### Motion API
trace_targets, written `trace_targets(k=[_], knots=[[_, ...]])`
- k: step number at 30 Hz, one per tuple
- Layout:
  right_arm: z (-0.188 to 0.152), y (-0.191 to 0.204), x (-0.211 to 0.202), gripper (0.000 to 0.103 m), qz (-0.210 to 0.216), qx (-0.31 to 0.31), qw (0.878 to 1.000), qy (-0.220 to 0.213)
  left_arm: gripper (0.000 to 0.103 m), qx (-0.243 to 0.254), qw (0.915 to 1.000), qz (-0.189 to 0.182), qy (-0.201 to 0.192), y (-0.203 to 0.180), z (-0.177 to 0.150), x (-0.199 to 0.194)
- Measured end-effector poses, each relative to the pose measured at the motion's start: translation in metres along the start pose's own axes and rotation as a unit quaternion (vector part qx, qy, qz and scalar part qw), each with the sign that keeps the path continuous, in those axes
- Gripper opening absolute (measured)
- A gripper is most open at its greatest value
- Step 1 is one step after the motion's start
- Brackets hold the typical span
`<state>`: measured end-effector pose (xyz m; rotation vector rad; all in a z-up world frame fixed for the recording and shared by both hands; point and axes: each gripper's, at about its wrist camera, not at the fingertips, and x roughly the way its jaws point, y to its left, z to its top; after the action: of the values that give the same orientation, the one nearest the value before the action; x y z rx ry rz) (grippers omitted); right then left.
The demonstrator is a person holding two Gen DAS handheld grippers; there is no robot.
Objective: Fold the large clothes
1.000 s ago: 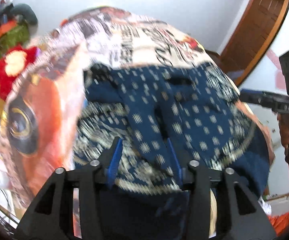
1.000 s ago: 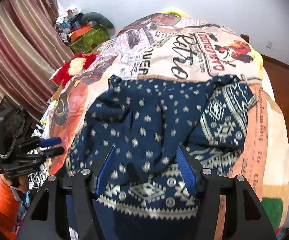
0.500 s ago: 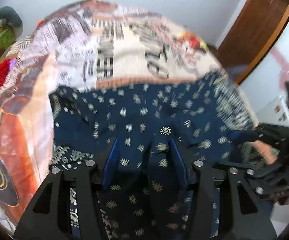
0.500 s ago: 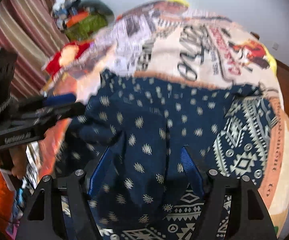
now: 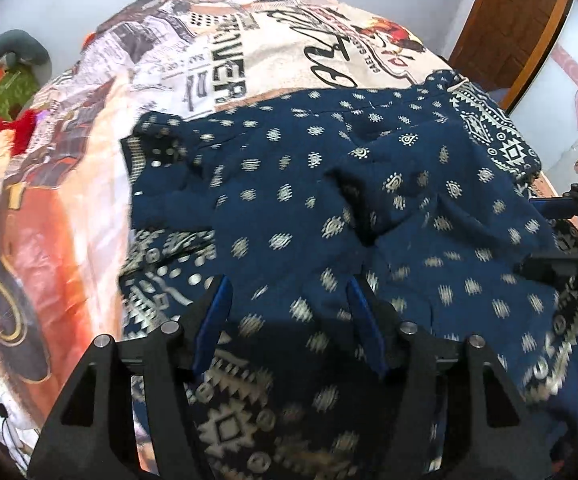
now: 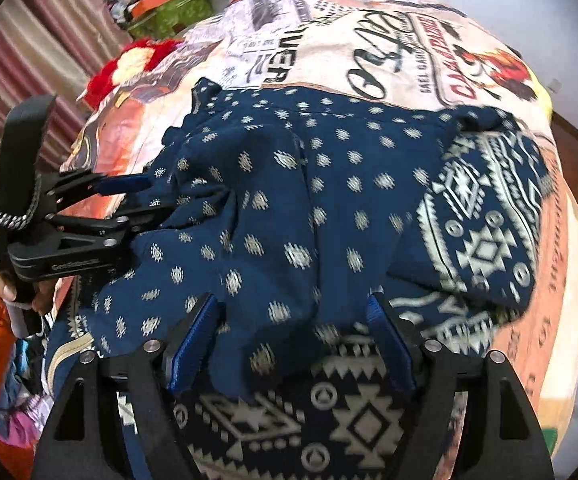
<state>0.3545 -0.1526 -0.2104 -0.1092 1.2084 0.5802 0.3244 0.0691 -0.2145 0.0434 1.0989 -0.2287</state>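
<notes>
2 hand-held grippers work over 1 dark blue patterned garment (image 5: 369,208) that lies bunched on the bed's printed blanket (image 5: 249,60). Since a second ago both have dropped closer to the cloth, and their jaws have just been opening. The left hand-held gripper (image 5: 289,320) now stands spread with a fold of the garment lying loose between its blue pads, not pressed. The right hand-held gripper (image 6: 289,340) is likewise spread, with cloth between the pads but not pinched. I judge that a folded-over layer has just been laid down and let go, so 1 fold looks finished, though the garment is still rumpled and needs smoothing. Count: 1 garment, 1 blanket, 1 red plush toy (image 6: 129,64) at the bed's edge.
</notes>
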Motion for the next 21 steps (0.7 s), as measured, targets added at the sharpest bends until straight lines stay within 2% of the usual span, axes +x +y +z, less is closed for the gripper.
trace_targets(k=[7, 13, 16, 21], knots=[[-0.022, -0.010, -0.043, 0.076, -0.009, 0.035, 0.999, -0.040, 0.060, -0.026, 0.9989, 0.028, -0.025, 0.031, -0.020, -0.039], [-0.053, -0.021, -0.080, 0.076, -0.031, 0.067, 0.994, -0.075, 0.063, -0.095, 0.9945, 0.041, -0.015, 0.081, -0.061, -0.059], [-0.071, -0.025, -0.091, 0.076, -0.039, 0.083, 0.992, -0.086, 0.063, -0.135, 0.9901, 0.038, -0.001, 0.103, -0.091, -0.063], [-0.109, -0.028, -0.104, 0.076, -0.045, 0.116, 0.988, -0.096, 0.063, -0.200, 0.9795, 0.009, 0.019, 0.125, -0.137, -0.063]])
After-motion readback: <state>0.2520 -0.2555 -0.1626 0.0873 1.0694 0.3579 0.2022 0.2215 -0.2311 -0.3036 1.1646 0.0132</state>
